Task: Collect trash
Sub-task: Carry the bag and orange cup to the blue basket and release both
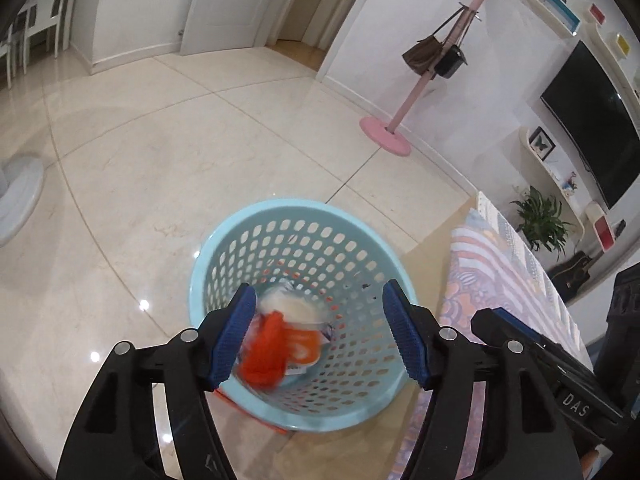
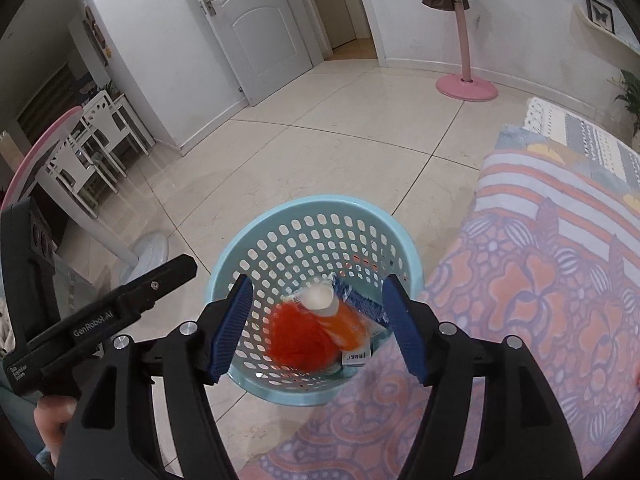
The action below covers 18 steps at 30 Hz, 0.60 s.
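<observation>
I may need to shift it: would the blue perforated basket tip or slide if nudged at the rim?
The basket looks like thin, holed plastic holding only a little trash, so probably light. On the glossy tile floor it would likely slide. It is tall and narrow-based, so a rim push might tip it.

Both views are evenly bright with soft indoor light; small white glare spots shine on the glossy floor (image 1: 120, 208) at the lower left of the left view; shadows are faint; the trash (image 1: 280, 336) in the basket (image 1: 304, 216) is smeared by motion blur there, sharper in the right view; straight lines bow strongly and corners go black.
</observation>
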Motion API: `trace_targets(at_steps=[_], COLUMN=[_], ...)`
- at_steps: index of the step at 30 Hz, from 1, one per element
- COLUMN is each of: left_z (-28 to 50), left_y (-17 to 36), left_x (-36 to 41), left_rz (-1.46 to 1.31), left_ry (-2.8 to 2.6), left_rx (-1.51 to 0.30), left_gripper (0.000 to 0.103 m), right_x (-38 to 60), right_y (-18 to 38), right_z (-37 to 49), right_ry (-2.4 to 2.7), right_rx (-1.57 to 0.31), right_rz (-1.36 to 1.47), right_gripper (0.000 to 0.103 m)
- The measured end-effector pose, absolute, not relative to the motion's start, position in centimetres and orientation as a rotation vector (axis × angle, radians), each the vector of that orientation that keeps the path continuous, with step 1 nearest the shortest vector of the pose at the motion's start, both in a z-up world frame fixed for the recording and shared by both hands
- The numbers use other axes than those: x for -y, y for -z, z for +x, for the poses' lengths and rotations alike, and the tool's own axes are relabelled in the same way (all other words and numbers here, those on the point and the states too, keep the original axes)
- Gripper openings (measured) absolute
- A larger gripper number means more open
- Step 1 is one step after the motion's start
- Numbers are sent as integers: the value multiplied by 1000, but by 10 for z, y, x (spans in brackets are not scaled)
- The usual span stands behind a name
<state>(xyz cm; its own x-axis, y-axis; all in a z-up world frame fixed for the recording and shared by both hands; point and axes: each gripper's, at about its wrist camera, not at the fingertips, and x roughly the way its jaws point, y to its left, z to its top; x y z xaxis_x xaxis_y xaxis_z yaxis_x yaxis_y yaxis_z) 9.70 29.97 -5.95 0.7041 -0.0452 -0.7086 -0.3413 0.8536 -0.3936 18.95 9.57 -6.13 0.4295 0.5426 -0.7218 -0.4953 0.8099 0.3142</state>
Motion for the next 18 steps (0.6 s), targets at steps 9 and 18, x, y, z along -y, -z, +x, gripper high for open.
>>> trace_targets(at_steps=[9, 18], left_z=[100, 95], left_y=[41, 0], left_x=[-282, -219], left_rz=[-509, -355], left_ry=[-128, 6], left_rx=[-728, -615], left_gripper=[64, 64], right_x=[-74, -6], right_y=[45, -3], right_z=[180, 151], right_ry=[-632, -544], right_rx=[-884, -757], right_rz=[50, 34], right_gripper=[64, 64])
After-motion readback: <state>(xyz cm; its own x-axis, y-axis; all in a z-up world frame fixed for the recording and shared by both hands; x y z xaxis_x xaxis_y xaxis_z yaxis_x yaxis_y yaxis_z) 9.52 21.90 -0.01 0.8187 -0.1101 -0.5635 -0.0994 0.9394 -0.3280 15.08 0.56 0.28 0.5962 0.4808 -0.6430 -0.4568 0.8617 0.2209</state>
